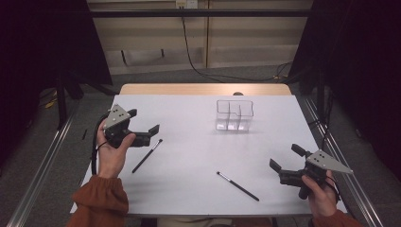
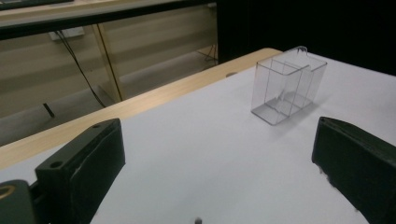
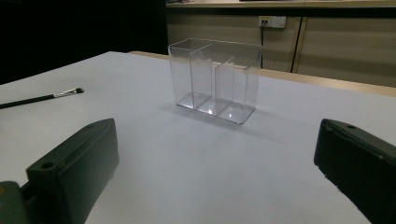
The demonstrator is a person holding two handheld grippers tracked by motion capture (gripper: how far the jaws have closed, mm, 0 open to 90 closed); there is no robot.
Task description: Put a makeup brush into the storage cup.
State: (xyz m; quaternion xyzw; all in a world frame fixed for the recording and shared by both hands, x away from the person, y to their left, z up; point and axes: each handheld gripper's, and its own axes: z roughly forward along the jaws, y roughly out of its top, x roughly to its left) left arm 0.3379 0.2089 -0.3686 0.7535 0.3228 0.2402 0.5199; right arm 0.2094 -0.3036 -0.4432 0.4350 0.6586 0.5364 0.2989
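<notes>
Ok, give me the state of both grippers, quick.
Left gripper: open, fingers spread, holding nothing.
Right gripper: open, fingers spread, holding nothing.

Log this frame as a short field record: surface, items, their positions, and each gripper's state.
surface: white table
organizer: clear, compartmented, upright, far centre, looks empty
brush 1: lying flat, just right of the left gripper
brush 2: lying flat, near centre, left of the right gripper
left gripper: open, holding nothing, at the left edge
right gripper: open, holding nothing, near right corner
contact: neither gripper touches a brush or the organizer
</notes>
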